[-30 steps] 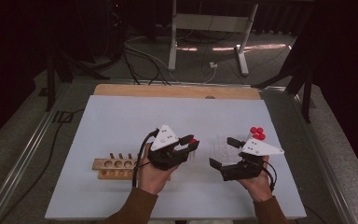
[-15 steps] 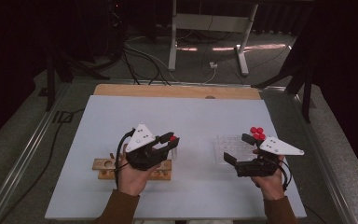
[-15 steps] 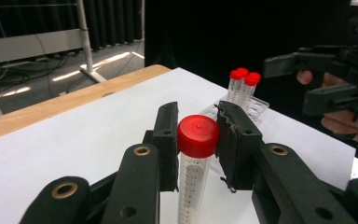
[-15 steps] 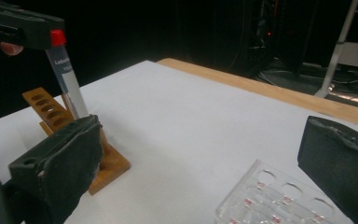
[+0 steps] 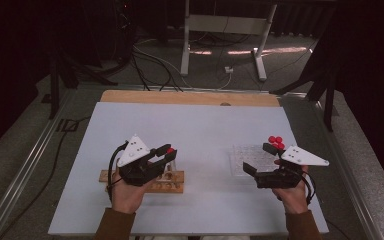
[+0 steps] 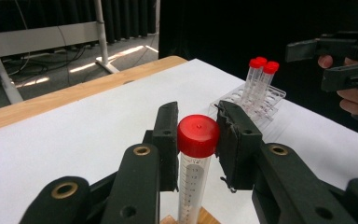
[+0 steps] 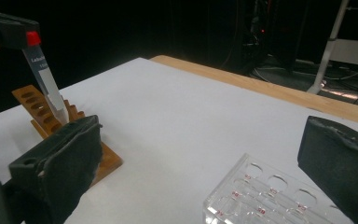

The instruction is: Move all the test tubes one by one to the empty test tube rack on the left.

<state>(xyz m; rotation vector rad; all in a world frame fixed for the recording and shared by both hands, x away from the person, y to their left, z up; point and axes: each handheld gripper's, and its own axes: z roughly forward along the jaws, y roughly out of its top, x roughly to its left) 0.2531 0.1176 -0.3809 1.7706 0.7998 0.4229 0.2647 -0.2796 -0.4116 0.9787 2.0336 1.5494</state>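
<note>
My left gripper (image 5: 167, 153) is shut on a red-capped clear tube (image 6: 193, 172), its jaws pressing the cap from both sides. The tube hangs tilted, its tip just above the wooden rack (image 5: 177, 181); the right gripper view shows the tube (image 7: 46, 79) over the rack's holes (image 7: 42, 114). My right gripper (image 5: 257, 158) stands open with nothing between its jaws, at the near edge of a clear plastic rack (image 5: 247, 161). Three red-capped tubes (image 5: 276, 141) stand in that rack's far right corner.
A white mat (image 5: 195, 125) covers the table, with a wooden strip (image 5: 190, 97) along its far edge. Beyond the table are metal stand legs (image 5: 220, 45) and cables on the floor. A metal rail (image 5: 25, 170) runs along the left side.
My left gripper has carried the tube leftward from the mat's middle to the wooden rack. My right gripper has shifted right and a little nearer, still open.
</note>
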